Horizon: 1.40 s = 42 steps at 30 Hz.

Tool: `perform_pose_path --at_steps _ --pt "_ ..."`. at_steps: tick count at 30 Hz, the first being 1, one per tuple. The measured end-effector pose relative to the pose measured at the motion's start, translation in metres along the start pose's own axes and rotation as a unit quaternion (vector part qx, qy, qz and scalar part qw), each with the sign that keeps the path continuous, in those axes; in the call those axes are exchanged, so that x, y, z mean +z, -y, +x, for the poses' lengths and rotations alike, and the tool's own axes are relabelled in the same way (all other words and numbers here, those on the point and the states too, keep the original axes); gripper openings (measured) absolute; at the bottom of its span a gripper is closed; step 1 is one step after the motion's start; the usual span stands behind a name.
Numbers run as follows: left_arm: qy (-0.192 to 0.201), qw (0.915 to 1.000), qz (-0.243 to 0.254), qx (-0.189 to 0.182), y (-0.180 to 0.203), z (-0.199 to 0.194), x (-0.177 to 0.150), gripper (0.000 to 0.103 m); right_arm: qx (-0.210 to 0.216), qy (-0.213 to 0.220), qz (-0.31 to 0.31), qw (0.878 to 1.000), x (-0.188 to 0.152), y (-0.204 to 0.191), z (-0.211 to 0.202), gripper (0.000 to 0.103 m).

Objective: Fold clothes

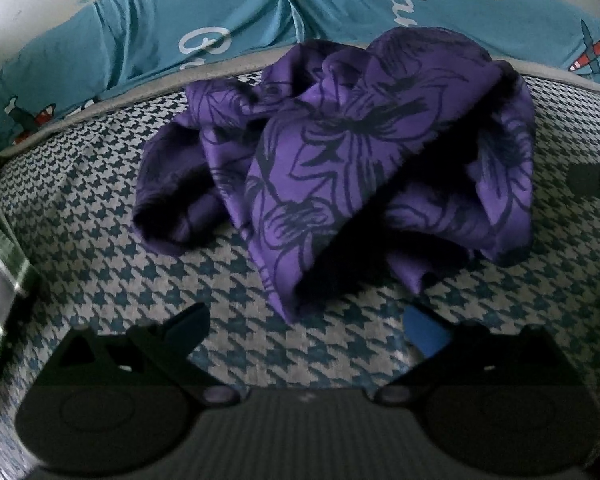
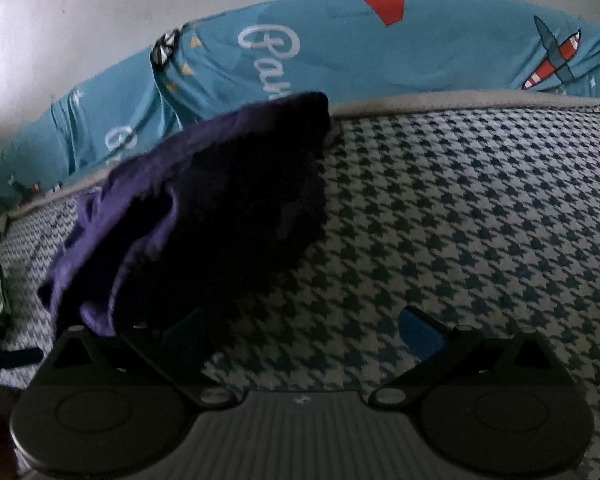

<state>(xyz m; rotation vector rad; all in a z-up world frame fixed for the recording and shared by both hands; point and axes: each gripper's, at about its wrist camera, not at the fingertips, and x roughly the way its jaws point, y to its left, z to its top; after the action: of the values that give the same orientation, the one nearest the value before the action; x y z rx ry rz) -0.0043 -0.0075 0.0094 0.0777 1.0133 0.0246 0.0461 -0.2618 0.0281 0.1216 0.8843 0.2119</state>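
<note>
Cloth [image 1: 340,168], purple with dark flowers, lies crumpled on the houndstooth bed [image 1: 100,240], near teal pillows [image 1: 180,36]. The left gripper [image 1: 306,330] hovers just before it, fingers apart and empty. The right gripper [image 2: 304,330] is spread too, its left finger beside the cloth's edge.

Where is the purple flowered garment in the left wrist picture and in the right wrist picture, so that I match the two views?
Left wrist view: the purple garment lies crumpled in the middle, ahead of the open left tool.
Right wrist view: the same garment fills the left half, just ahead of the left finger of the open right tool.
Shared landmark: the teal pillow with white script behind the houndstooth cover.
</note>
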Motion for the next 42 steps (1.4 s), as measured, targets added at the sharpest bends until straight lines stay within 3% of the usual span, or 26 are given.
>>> perform_pose_path --at_steps 5,27,35,38,42 --pt "0.006 1.0 -0.002 -0.001 -0.002 -0.002 0.0 0.103 -0.008 0.007 0.007 1.0 0.007 0.002 0.006 0.103" --pt "0.017 0.9996 -0.022 0.001 -0.01 -0.003 0.003 0.103 0.074 0.07 0.124 0.987 0.055 -0.009 0.03 0.103" --pt "0.017 0.9995 -0.025 0.005 -0.014 -0.001 0.001 0.103 0.082 0.081 0.124 0.985 0.063 -0.027 0.055 0.103" --pt "0.015 0.9994 -0.029 0.009 -0.019 0.0 0.0 0.103 0.079 0.081 0.127 0.985 0.062 -0.031 0.065 0.095" --pt "0.017 0.9992 -0.032 0.017 -0.025 -0.001 -0.001 0.103 0.082 0.065 0.126 0.986 0.06 -0.036 0.077 0.075"
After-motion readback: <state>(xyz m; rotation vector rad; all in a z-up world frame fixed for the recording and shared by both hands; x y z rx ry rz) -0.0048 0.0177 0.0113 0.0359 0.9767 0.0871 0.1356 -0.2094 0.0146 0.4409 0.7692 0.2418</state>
